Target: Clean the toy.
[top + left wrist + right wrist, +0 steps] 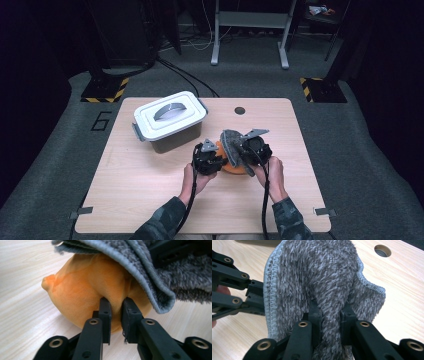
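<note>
Left claw (pixel 115 305) pinches orange cloth (pixel 87 290); right claw (pixel 331 312) grips grey towel (pixel 322 277), hanging lengthwise upright

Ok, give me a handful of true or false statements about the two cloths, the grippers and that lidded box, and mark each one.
1. The left gripper pinches the orange cloth. True.
2. The right gripper is open with nothing between its jaws. False: it is shut on a fold of the grey cloth.
3. The grey cloth lies over part of the orange cloth. True.
4. The plastic box has its lid off. False: the white lid, with its grey handle, sits on the box.
5. The box stands on the floor beside the table. False: it stands on the table, behind the left gripper in the high view.
</note>
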### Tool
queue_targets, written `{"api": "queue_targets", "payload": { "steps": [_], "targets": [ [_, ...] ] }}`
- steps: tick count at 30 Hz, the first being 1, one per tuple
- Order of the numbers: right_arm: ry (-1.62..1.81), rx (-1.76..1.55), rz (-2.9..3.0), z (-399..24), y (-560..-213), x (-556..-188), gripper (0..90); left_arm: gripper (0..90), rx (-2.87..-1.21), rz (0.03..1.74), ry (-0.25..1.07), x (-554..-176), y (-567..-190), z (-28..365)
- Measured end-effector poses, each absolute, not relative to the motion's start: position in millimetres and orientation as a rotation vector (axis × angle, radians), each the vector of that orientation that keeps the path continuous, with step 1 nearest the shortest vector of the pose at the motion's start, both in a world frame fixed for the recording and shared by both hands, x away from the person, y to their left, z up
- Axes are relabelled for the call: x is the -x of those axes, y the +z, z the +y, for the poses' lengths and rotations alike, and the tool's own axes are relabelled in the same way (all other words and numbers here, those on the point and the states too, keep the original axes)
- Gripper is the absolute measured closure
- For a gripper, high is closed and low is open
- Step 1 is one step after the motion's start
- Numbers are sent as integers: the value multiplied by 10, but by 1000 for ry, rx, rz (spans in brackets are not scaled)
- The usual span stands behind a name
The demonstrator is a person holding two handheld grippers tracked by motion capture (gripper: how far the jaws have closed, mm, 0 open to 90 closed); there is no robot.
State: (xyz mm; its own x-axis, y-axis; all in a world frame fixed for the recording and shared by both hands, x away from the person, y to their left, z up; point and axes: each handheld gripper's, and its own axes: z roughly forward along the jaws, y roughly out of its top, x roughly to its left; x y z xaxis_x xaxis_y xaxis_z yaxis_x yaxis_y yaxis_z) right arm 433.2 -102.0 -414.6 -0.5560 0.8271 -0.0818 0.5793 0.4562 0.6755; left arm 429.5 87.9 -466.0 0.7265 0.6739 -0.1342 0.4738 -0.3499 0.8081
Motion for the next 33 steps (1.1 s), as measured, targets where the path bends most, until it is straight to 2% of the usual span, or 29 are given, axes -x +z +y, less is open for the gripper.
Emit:
{"api": "queue_targets", "payload": {
  "steps": [11, 20, 33],
  "targets": [
    [869, -1173, 2298, -1056, -4148, -4353, 758, 806, -1987, 919, 270, -4313, -4685, 876],
    [836, -1267, 2250, -1342, -4276, -4349, 757, 807, -1977, 925, 259, -4337, -4694, 891],
    [783, -1532, 2262, -1757, -4868, -4562, 758, 806, -1957, 932, 256, -4342, -4703, 905]
  ]
}}
